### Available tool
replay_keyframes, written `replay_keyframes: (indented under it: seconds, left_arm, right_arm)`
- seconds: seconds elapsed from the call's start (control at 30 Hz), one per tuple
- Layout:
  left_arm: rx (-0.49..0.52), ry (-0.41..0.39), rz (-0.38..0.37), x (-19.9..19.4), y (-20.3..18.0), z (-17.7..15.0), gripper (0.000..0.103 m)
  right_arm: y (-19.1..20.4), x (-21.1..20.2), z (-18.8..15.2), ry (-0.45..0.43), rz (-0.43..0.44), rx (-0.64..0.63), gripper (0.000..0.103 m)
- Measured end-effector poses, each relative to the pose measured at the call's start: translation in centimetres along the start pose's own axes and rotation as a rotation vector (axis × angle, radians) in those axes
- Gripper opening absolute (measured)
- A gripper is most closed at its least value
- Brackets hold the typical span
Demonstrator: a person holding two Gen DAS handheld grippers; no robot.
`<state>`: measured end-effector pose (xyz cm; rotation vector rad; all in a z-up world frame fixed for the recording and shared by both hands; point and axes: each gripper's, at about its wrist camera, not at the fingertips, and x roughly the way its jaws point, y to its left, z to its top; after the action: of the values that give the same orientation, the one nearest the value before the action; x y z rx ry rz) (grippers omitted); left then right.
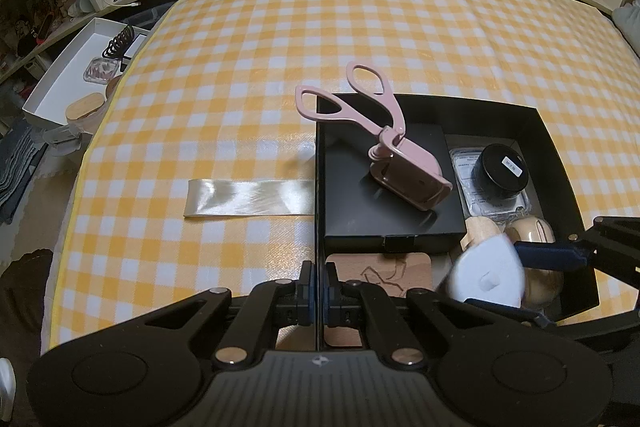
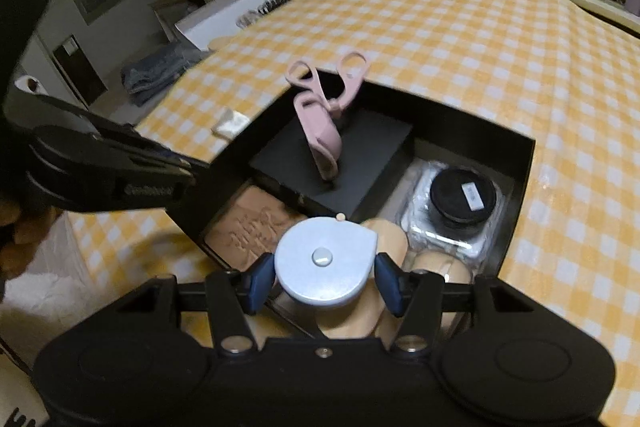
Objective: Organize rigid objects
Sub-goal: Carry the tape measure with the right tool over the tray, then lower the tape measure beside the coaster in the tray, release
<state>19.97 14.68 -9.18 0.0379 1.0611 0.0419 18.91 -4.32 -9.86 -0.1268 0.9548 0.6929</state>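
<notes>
The black box (image 1: 556, 163) is sitting in the lower right of the left wrist frame on the yellow checked cloth (image 1: 320, 27), its near-left wall pinched between the nearly closed fingers of the left gripper (image 1: 319, 285). Inside it, a smaller black case (image 1: 360, 211) is lying at centre, carrying a pink eyelash curler (image 1: 400, 151) that is leaning against the far wall. To the right, a round black jar (image 1: 500, 169) is resting on a clear packet (image 1: 468, 195). The right gripper (image 2: 325, 279) is gripping a pale blue rounded disc (image 2: 326, 267) at the bottom centre of its frame, over the box's near corner. A shiny ribbon strip (image 1: 248, 197) is lying left of the box.
</notes>
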Motion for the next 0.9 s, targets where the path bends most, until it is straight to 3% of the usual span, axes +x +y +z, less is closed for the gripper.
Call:
replay_keyframes:
  seconds: [0.7, 0.9]
  left_arm:
    - [0.001, -0.001, 0.001, 0.0, -0.1, 0.0, 0.004]
    - [0.004, -0.001, 0.003, -0.1, 0.0, 0.1, 0.004]
  right_arm:
    - [-0.3, -0.5, 0.2, 0.021, 0.0, 0.064, 0.064]
    - [0.1, -2.1, 1.2, -0.046, -0.011, 0.056, 0.068]
